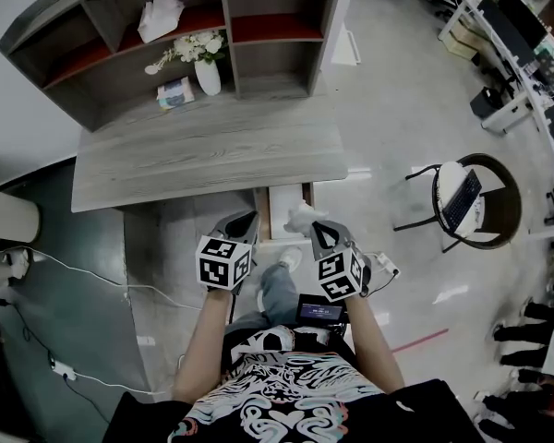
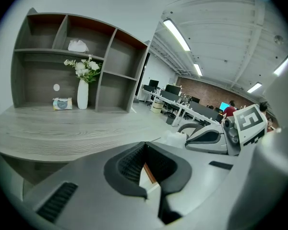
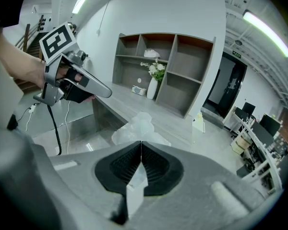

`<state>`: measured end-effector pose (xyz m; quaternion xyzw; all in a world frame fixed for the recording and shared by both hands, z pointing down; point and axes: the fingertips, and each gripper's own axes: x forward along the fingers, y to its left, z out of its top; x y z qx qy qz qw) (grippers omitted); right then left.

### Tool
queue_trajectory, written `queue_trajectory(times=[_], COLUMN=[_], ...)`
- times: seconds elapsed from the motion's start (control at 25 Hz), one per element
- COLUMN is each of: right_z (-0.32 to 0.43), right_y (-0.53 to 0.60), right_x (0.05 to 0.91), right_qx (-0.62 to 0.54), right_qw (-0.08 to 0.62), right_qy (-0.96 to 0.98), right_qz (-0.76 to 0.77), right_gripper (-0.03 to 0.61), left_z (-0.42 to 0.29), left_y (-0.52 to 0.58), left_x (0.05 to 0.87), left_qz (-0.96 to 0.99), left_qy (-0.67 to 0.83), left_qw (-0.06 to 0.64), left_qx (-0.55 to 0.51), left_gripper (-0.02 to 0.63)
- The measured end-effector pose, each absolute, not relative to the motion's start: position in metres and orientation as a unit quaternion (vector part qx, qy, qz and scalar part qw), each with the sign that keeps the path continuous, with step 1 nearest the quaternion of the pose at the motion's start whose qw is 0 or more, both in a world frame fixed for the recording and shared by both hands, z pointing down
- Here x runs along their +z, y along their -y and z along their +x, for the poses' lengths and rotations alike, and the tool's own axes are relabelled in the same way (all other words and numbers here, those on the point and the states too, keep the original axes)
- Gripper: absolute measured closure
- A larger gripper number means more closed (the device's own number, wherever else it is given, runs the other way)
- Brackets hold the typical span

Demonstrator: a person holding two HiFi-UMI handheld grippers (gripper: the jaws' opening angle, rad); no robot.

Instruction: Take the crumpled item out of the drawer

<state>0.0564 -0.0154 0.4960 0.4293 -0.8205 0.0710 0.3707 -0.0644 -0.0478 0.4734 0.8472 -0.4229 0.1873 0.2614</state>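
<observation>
The crumpled item (image 1: 300,215) is a white, papery wad, and my right gripper (image 1: 316,227) is shut on it just above the open drawer (image 1: 283,199) under the desk. In the right gripper view the wad (image 3: 137,127) bulges out past the closed tips of the right gripper (image 3: 141,143). My left gripper (image 1: 249,218) hangs beside the drawer's left edge, jaws shut with nothing between them. In its own view the left gripper (image 2: 145,145) points over the desk, with the right gripper (image 2: 188,140) and the wad (image 2: 175,138) to its right.
The grey desk top (image 1: 203,150) carries a hutch holding a white vase of flowers (image 1: 206,70), a tissue pack (image 1: 174,91) and another white wad (image 1: 159,17) on a shelf. A chair with a laptop (image 1: 462,201) stands right. Cables (image 1: 65,266) run over the floor left.
</observation>
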Motion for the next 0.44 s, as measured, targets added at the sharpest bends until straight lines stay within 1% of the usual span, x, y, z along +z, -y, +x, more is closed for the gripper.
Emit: queue_trajectory(times=[0.44], right_z=[0.0574], right_y=[0.0248], right_x=[0.5023], right_qx=[0.073], right_qw=[0.376], right_qy=[0.82], right_qz=[0.425], right_gripper=[0.569], left_z=[-0.0641], left_y=[0.0536], left_x=[0.4827], left_qz=[0.844], left_qy=[0.422], left_qw=[0.272], left_qx=[0.188], left_gripper=[0.614])
